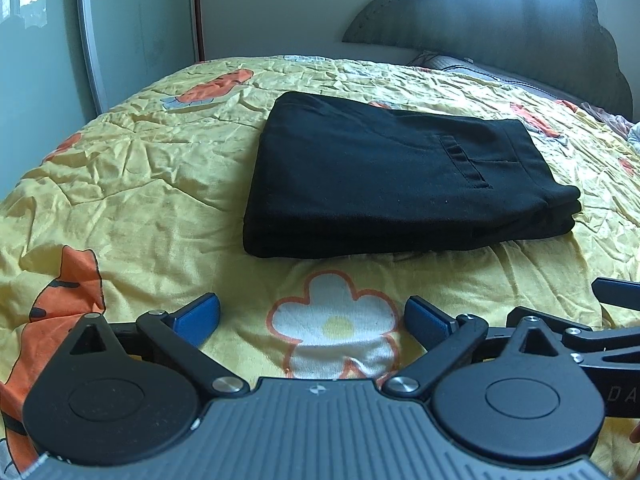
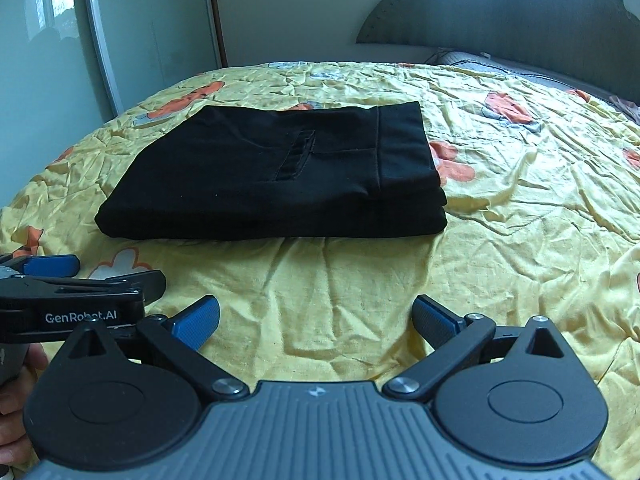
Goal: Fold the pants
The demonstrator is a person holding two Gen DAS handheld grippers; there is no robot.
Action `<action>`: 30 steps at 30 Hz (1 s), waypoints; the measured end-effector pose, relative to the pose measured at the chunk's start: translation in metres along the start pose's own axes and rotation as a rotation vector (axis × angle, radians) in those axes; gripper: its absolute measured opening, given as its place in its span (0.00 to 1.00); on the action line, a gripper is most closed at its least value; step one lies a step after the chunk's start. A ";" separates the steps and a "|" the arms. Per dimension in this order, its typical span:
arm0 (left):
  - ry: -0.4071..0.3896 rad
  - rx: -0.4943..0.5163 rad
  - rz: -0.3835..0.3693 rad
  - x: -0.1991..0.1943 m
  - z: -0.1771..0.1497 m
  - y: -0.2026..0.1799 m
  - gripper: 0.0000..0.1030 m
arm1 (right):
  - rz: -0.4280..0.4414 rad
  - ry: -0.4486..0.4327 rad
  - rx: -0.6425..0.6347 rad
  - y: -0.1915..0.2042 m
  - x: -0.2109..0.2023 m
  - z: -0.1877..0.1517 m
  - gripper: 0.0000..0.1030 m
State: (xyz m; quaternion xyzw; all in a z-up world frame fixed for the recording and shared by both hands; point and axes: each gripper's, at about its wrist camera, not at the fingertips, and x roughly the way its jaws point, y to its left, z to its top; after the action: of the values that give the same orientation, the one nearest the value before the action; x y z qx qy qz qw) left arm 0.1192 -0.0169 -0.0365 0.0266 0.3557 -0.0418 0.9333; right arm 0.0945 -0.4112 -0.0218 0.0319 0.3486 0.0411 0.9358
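Note:
Black pants (image 1: 384,184) lie folded into a thick flat rectangle on the yellow flowered bedspread (image 1: 140,200), waistband and back pocket on top toward the right. They also show in the right wrist view (image 2: 272,184). My left gripper (image 1: 312,316) is open and empty, held a short way in front of the pants' near edge. My right gripper (image 2: 316,316) is open and empty too, beside the left one and equally short of the pants. The left gripper's side (image 2: 80,296) shows at the left of the right wrist view.
A padded grey headboard (image 1: 520,24) stands at the back right, with a pillow (image 1: 460,66) below it. A mirrored wardrobe door (image 2: 152,32) lines the far left. The bedspread (image 2: 520,220) stretches wrinkled to the right of the pants.

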 end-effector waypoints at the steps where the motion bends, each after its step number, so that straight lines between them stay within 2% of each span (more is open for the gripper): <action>1: -0.002 0.000 0.001 0.000 0.000 0.000 0.98 | 0.000 0.000 0.000 0.000 0.001 0.000 1.00; 15: -0.044 0.001 0.008 0.000 -0.006 -0.001 1.00 | -0.018 -0.037 -0.024 0.000 0.006 -0.011 1.00; 30: -0.052 0.000 0.009 -0.002 -0.008 -0.001 0.99 | -0.045 -0.047 -0.027 0.002 0.005 -0.012 1.00</action>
State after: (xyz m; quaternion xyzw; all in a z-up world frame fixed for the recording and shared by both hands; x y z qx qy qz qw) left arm 0.1127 -0.0168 -0.0412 0.0273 0.3314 -0.0382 0.9423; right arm 0.0901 -0.4082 -0.0334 0.0123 0.3267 0.0243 0.9447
